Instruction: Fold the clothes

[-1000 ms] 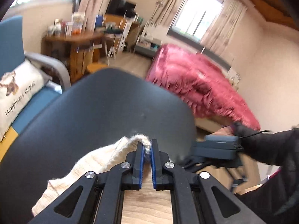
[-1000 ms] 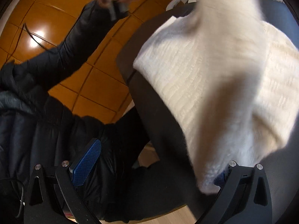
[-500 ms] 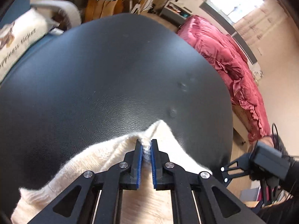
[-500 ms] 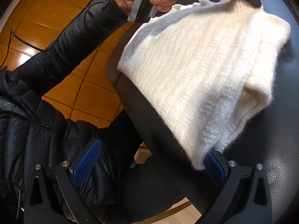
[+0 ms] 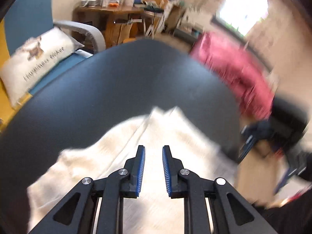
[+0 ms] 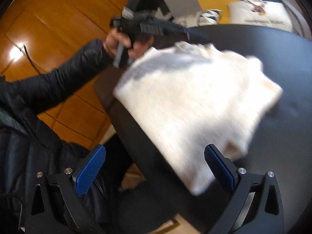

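- A cream knitted sweater lay folded on the black round bench, close to the edge nearest the person, with bare bench top around its far and right sides.
- In the left wrist view the same sweater filled the lower middle, its far corner rising to a point against the dark bench; the picture was blurred, so the knit pattern could not be made out.
- The left gripper hung over the sweater with its jaws opening: the blue pads stood a little apart, nothing pinched between them, the fabric seen below through the gap.
- From the right wrist view the left gripper sat at the sweater's far edge, held by a hand coming out of a dark padded sleeve.
- The right gripper had its jaws spread wide; the near corner of the sweater lay beside the right-hand pad, but whether it touched that pad could not be told.
- Beyond the bench stood a blue armchair with a printed cushion, a cluttered wooden desk and a bed with a pink cover.
- A glossy wooden floor showed to the left of the bench.
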### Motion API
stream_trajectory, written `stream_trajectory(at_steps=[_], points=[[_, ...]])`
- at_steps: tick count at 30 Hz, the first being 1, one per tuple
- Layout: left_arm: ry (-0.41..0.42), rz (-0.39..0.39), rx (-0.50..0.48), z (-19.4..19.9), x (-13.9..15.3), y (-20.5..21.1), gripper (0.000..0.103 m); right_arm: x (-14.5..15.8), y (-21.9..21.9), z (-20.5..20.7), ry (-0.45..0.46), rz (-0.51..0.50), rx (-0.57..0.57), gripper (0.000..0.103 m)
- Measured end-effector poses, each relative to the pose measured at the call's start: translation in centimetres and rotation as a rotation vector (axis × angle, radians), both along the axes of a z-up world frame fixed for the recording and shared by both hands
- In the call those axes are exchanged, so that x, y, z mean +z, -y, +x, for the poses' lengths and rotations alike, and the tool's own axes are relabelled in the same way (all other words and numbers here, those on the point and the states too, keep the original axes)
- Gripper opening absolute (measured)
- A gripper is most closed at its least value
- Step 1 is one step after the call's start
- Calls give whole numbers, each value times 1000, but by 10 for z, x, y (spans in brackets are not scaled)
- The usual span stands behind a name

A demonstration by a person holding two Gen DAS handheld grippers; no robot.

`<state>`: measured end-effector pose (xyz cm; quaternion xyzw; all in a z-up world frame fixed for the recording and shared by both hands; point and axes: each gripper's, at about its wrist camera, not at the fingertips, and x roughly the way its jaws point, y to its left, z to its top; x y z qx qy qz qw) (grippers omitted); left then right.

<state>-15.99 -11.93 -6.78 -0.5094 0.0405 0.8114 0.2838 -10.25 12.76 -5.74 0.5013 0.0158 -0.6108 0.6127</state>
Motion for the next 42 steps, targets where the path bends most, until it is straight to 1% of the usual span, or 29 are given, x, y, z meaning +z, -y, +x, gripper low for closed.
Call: stream_trajectory(at_steps=[1, 3, 4, 5, 6, 8, 9, 11, 15, 17, 18, 19, 20, 22, 24, 26, 27, 29, 31, 32, 35, 36, 37, 39, 42], points=[[-6, -32, -13, 3, -3, 2, 17, -6, 12, -2, 3, 23, 4, 103], [-20, -82, -43, 9, -8, 7, 24, -28, 30, -3, 15, 119, -2, 103], [-29, -84, -63, 10, -10, 10, 26, -39, 39, -3, 22, 166, -4, 103], [-27, -79, -89, 10, -11, 14, 31, -48, 43, -1, 32, 192, 0, 103], [-10, -68, -110, 5, -14, 20, 34, -55, 45, 2, 37, 197, 3, 103], [29, -41, -127, -5, -22, 28, 36, -55, 45, 4, 35, 176, 1, 103], [49, -22, -136, -8, -26, 30, 40, -55, 44, 3, 46, 168, -4, 103], [87, 13, -149, -17, -34, 32, 41, -59, 41, -1, 80, 149, -24, 103], [120, 43, -158, -25, -48, 28, 41, -62, 41, 0, 90, 136, -40, 103], [127, 57, -146, -25, -52, 26, 39, -62, 43, 2, 84, 137, -48, 103], [131, 64, -139, -25, -54, 25, 25, -62, 43, 3, 80, 138, -52, 103], [115, 61, -132, -23, -54, 24, 16, -60, 44, 3, 67, 151, -64, 103], [74, 46, -118, -20, -50, 22, 6, -54, 45, 4, 35, 158, -80, 103], [8, 27, -89, -14, -42, 20, 5, -42, 47, 4, -27, 168, -114, 103], [-52, 13, -65, -6, -35, 18, 5, -27, 48, -4, -51, 106, -143, 103], [-82, 4, -31, -3, -32, 17, 5, -22, 52, -9, -88, 94, -181, 103], [-90, -10, -12, -4, -33, 16, 5, -25, 56, -12, -92, 105, -190, 103], [-79, -59, 29, -10, -46, 13, 5, -41, 63, -19, -63, 160, -202, 103], [-62, -99, 70, -14, -59, 9, 6, -65, 71, -27, -44, 259, -224, 103], [-59, -103, 85, -15, -62, 7, 6, -62, 74, -25, -70, 242, -230, 103], [-47, -80, 132, -17, -61, 8, 11, -60, 77, -17, -102, 257, -231, 103], [-34, -61, 150, -18, -58, 11, 17, -60, 82, -17, -116, 264, -217, 103], [-34, -45, 167, -16, -54, 17, 19, -58, 85, -16, -125, 278, -212, 103], [-67, -15, 198, -3, -39, 31, 19, -48, 87, -18, -137, 286, -202, 103], [-115, 31, 245, 16, -18, 53, 19, -21, 94, -27, -186, 200, -178, 103]])
